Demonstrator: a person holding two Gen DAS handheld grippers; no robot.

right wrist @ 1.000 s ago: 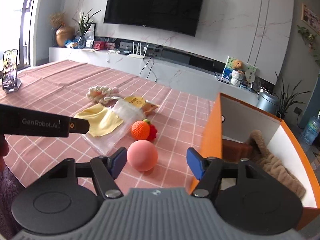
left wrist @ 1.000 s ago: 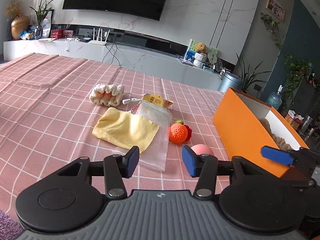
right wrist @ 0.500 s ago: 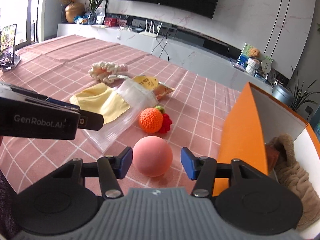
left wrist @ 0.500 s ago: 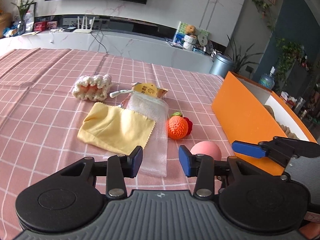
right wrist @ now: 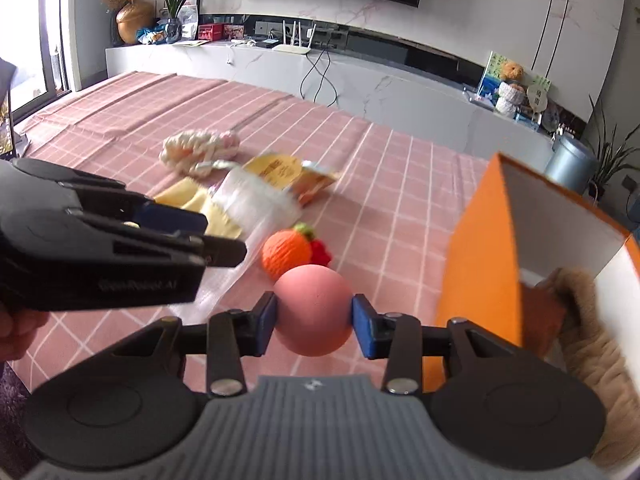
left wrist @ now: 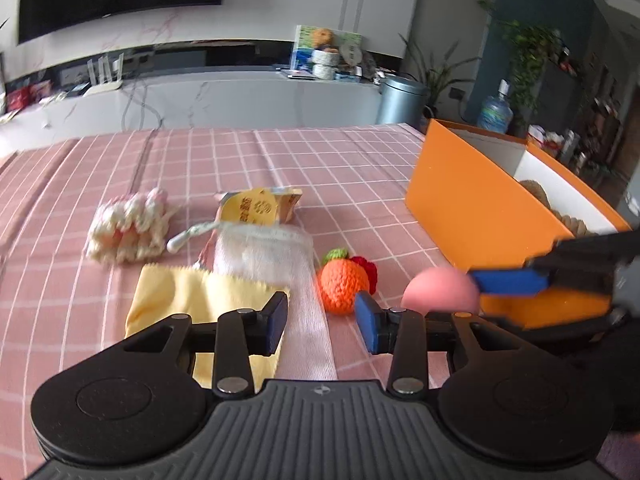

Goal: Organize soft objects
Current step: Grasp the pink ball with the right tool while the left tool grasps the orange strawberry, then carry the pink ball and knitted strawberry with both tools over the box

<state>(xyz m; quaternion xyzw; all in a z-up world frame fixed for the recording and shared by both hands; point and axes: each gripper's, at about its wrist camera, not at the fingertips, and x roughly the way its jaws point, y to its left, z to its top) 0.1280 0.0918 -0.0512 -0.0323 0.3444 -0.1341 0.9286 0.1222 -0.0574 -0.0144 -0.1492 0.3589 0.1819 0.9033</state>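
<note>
- Right tongs (right wrist: 313,319): had just been closing, blue pads pressed on both sides of the pink ball (right wrist: 313,310), pinching it just above the pink checked tablecloth (right wrist: 360,184) on the desk.
- Left tongs (left wrist: 321,322): spread, had just been narrowing, nothing gripped; a strip of the clear mesh pouch (left wrist: 276,264) lay on the cloth between the pads, untouched as far as could be told.
- Crocheted orange (left wrist: 342,285) with green leaf and a red knitted piece behind it: on the cloth just left of the pink ball, close to the left tongs' right pad.
- Yellow cloth (left wrist: 192,300): flat, at the near left, partly under the pouch's edge.
- Cream knitted bundle (left wrist: 128,228): farther left, well apart from the ball.
- Yellow snack packet (left wrist: 260,208): beyond the pouch, touching its far end.
- Orange box (right wrist: 484,264): at the right, open on top, white inside, with a tan plush item (right wrist: 592,328) lying in it.
</note>
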